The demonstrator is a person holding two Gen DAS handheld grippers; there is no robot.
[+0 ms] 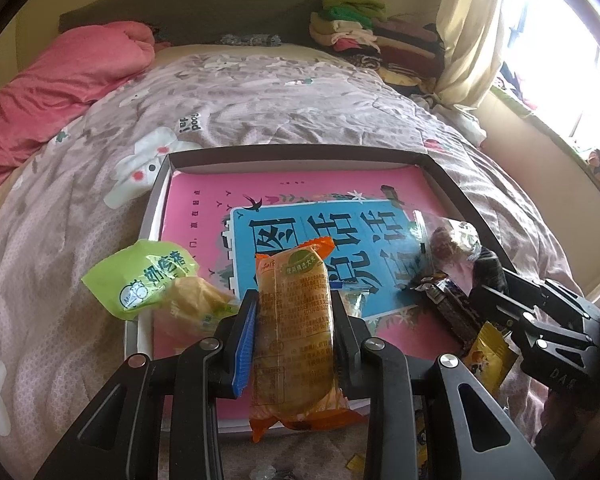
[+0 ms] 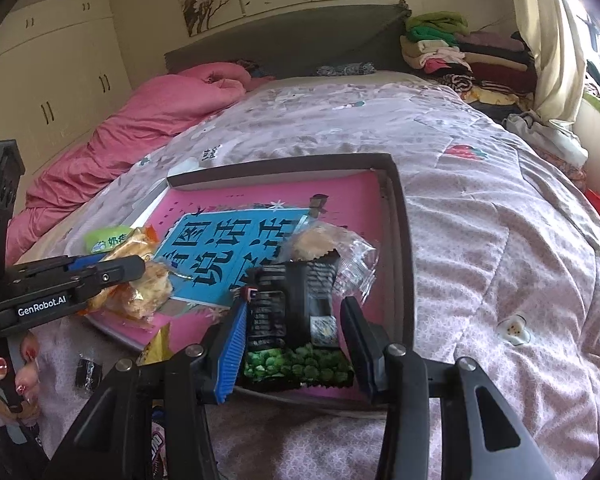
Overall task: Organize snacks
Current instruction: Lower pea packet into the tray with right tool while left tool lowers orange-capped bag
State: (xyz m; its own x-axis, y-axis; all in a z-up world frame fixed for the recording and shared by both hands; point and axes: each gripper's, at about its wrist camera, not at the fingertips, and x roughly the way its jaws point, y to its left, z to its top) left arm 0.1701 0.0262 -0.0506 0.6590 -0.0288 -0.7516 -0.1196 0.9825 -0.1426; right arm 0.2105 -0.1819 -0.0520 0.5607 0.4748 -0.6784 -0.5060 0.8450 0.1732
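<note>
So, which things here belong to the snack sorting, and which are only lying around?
Belong to the job:
- orange snack pack, in the left hand-held gripper
- black pea packet, between the right hand-held gripper's fingers
- green packet
- clear-wrapped snack
- shallow box

Just lying about:
- pink blanket
- folded clothes
- curtain

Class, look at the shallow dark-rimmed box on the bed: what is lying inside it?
Inside the box lies a pink book covering its floor. On the book rest a clear-wrapped snack and a green packet at the left edge. The box floor beneath is hidden.
</note>
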